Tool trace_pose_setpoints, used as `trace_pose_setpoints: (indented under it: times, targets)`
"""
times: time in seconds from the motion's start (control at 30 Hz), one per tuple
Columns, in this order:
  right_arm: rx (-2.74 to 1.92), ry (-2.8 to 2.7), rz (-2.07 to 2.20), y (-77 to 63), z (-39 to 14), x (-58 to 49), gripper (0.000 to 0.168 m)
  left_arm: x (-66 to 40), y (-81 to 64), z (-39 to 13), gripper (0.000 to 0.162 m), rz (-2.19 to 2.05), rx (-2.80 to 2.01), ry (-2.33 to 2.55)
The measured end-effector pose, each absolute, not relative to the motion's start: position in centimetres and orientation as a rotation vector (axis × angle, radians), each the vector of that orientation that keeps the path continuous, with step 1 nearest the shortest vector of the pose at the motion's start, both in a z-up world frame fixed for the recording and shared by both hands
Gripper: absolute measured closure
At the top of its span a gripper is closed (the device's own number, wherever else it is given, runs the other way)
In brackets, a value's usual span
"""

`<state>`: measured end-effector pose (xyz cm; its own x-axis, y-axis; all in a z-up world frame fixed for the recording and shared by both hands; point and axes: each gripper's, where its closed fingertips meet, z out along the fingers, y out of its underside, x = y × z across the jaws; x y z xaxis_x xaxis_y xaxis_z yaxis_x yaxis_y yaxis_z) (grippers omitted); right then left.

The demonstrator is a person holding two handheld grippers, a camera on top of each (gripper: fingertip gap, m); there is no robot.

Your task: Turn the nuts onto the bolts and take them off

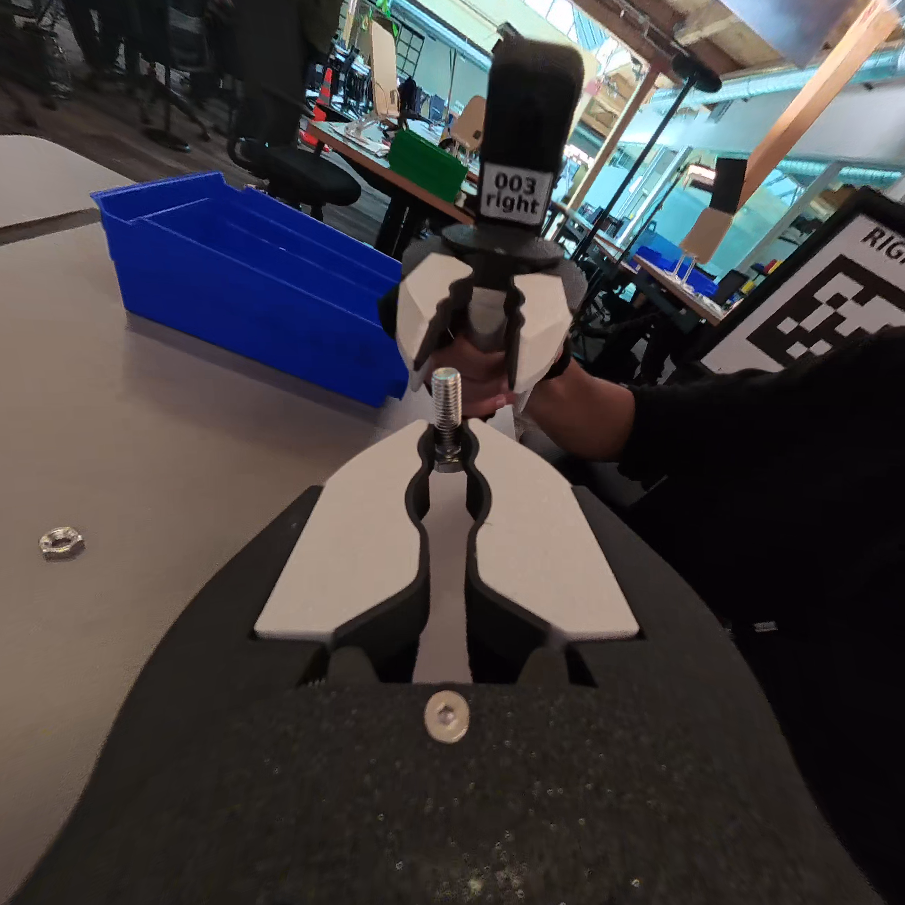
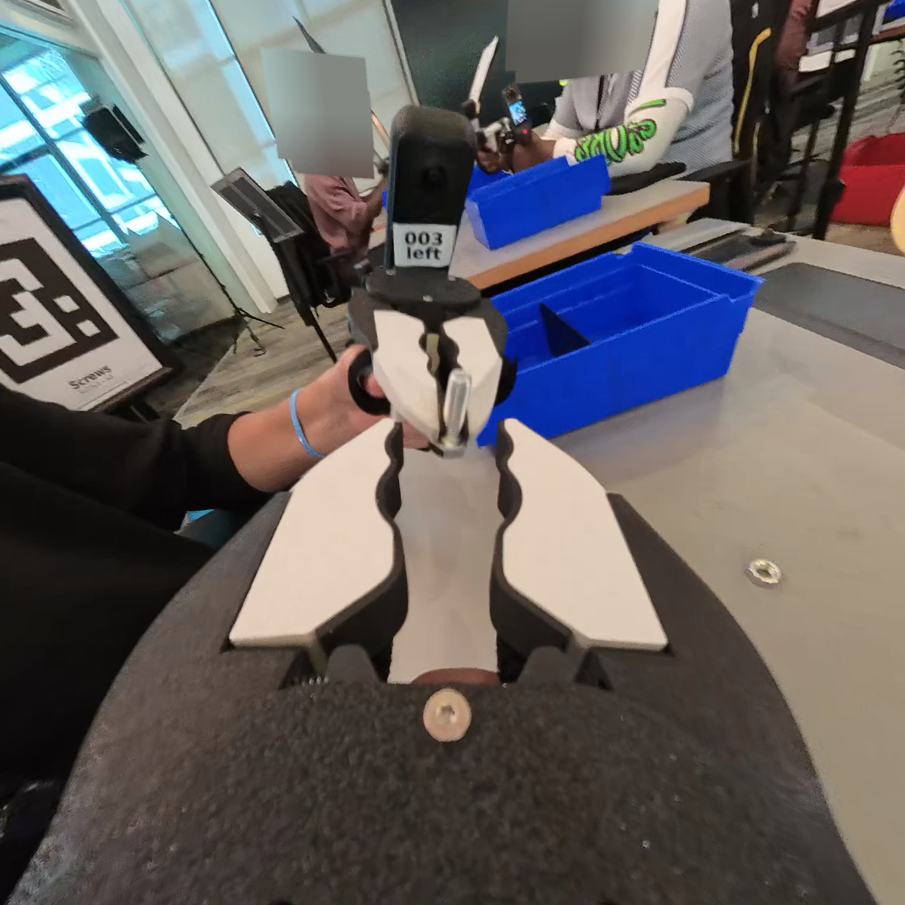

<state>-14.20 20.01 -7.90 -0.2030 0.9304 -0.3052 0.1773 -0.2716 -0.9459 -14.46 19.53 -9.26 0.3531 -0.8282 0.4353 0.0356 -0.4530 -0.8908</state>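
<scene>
Upright and bare, the bolt (image 1: 446,418) is clamped by its hex head between the tips of the left gripper (image 1: 446,453), its threaded shank pointing up with no nut on it. From the right wrist view the same bolt (image 2: 454,409) is seen leaning slightly against the left gripper's white fingers. The only nut (image 1: 61,542) in sight lies flat on the grey table (image 1: 171,440), well apart from the bolt and off to one side; it shows in the other view too (image 2: 764,572). The right gripper (image 2: 448,440) is held wide and empty, facing the bolt from just beyond it. A blue bin (image 1: 254,289) stands farther back on the table; whether it holds more nuts cannot be told, since its inside is poorly seen. Judged from here, the thin nut may be hard to pinch off a flat surface and could skid away, and a tilted bolt or a nut presented askew would likely cross-thread or drop.
</scene>
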Motion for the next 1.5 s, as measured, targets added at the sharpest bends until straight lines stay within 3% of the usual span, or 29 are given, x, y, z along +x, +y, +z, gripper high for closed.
trace_pose_setpoints:
  times: [0.2,0.3,0.47,0.6,0.7,0.9,1.5]
  targets:
    - [-1.445,-1.338,1.646,18.4,-8.6,-14.2,0.134,-12.3,17.8,-9.9,0.153,-1.227,-1.708,0.788]
    - [-1.443,-1.357,1.730,17.7,-8.8,-13.8,0.157,-11.5,17.5,-10.1,0.153,-1.229,-1.712,0.801]
    - [-1.419,-1.340,1.736,17.8,-8.9,-13.5,0.159,-11.2,17.7,-10.3,0.153,-1.188,-1.698,0.787]
    - [-1.421,-1.299,1.735,18.3,-8.6,-13.4,0.159,-11.2,17.9,-10.3,0.133,-1.211,-1.693,0.758]
    - [-1.414,-1.285,1.756,18.2,-8.3,-13.4,0.159,-10.9,18.1,-11.2,0.129,-1.206,-1.713,0.764]
    - [-1.416,-1.295,1.736,17.9,-8.5,-13.8,0.159,-10.1,17.6,-11.5,0.139,-1.226,-1.700,0.797]
    - [-1.301,-1.290,1.963,17.0,-7.8,-13.0,0.159,-10.0,16.5,-10.5,0.144,-1.402,-1.600,0.803]
